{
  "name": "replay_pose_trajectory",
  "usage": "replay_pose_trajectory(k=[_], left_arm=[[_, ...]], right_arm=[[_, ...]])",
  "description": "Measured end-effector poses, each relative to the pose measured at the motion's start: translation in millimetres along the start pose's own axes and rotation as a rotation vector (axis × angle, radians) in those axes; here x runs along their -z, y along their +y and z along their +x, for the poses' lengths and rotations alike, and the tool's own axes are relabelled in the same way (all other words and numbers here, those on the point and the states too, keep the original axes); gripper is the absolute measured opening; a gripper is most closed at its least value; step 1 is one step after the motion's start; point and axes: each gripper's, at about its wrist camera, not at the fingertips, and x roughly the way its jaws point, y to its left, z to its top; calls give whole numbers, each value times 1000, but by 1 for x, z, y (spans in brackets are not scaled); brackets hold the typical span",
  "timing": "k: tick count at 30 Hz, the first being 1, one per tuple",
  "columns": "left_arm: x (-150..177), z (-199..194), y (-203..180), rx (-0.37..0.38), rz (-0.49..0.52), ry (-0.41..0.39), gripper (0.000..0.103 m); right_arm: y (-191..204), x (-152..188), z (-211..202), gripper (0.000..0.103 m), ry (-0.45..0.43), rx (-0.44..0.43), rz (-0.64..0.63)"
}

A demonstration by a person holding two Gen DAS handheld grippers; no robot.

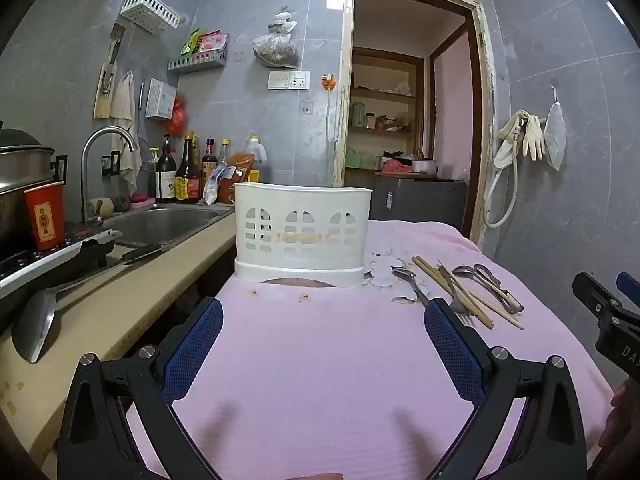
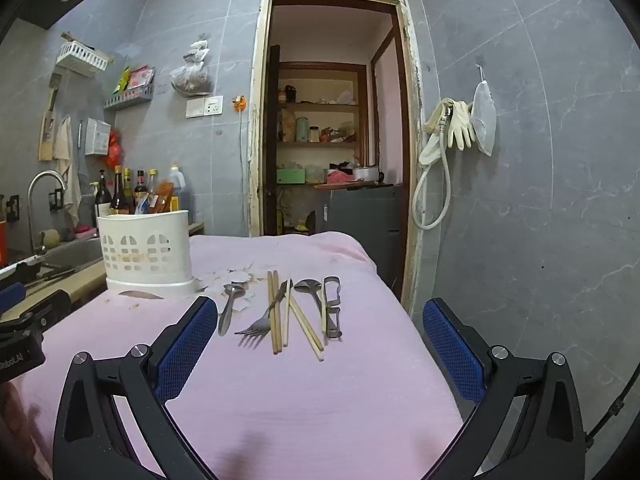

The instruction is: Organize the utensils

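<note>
- start step: utensils (image 2: 280,312) loose on cloth (image 2: 320,400), holder (image 2: 144,248) empty-looking
- left gripper (image 1: 324,344), right gripper (image 2: 316,344) both wide, nothing held
- next: right reaches one utensil, closes

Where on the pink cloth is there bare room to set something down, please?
Free: the near stretch of pink cloth between the open right gripper and the cutlery, and the patch before the white holder ahead of the open left gripper. Crowded: spoon, fork and chopsticks beside the holder.
</note>
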Motion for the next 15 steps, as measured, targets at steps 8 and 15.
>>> replay_pose_trajectory(k=[8, 15], left_arm=[[-3, -2, 1, 5, -5, -1, 99], [0, -2, 3, 2, -12, 1, 99]], right_arm=[[1, 0, 0, 103, -2, -4, -2], [5, -2, -2, 103, 0, -7, -8]])
